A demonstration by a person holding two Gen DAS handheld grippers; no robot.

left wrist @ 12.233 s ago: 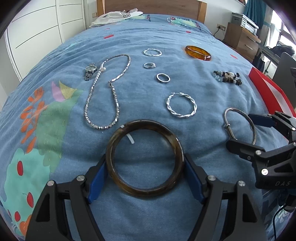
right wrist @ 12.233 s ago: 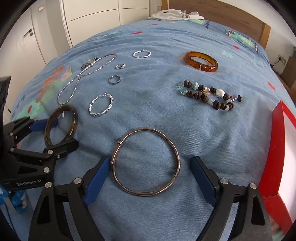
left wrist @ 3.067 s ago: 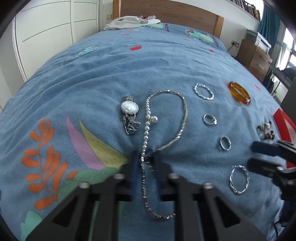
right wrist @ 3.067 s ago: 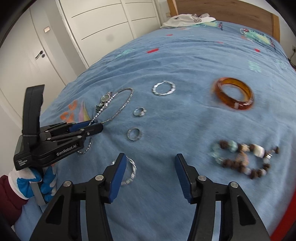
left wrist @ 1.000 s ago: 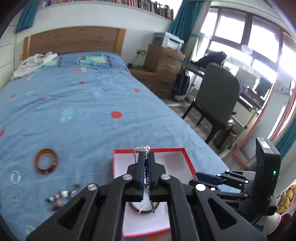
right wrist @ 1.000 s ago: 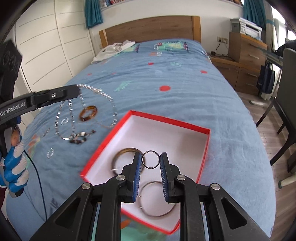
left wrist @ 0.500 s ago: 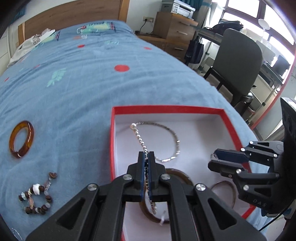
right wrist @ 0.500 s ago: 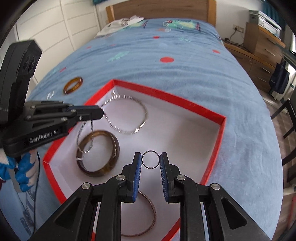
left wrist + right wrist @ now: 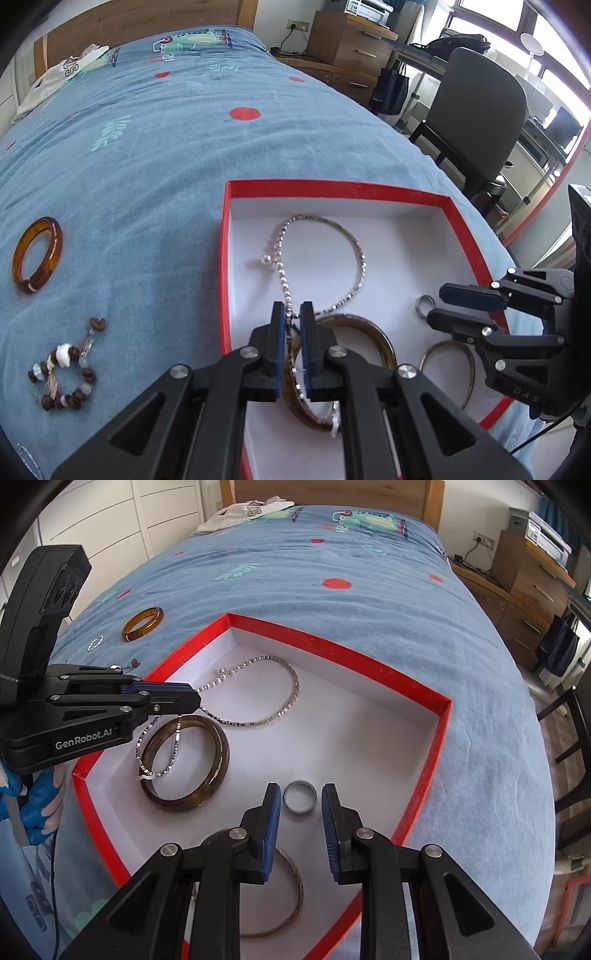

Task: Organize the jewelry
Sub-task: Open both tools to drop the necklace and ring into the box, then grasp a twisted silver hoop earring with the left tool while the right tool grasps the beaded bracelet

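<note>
A red box (image 9: 332, 184) with a white inside (image 9: 369, 698) lies on the blue bed. My left gripper (image 9: 291, 321) is slightly open around a silver bead necklace (image 9: 354, 254), which drapes across the box floor (image 9: 284, 698) and over a dark brown bangle (image 9: 207, 775). My right gripper (image 9: 300, 805) is open; a silver ring (image 9: 300, 796) lies on the box floor between its fingers, also seen in the left wrist view (image 9: 423, 305). A thin metal bangle (image 9: 291, 904) lies in the box under the right gripper.
An amber bangle (image 9: 37, 254) and a brown bead bracelet (image 9: 66, 369) lie on the bedspread left of the box. A twisted silver hoop (image 9: 95, 642) lies beyond them. An office chair (image 9: 476, 110) and wooden drawers (image 9: 532, 572) stand beside the bed.
My left gripper has lowered and loosened on the necklace, which now rests in the box. My right gripper has opened and the silver ring lies on the box floor.
</note>
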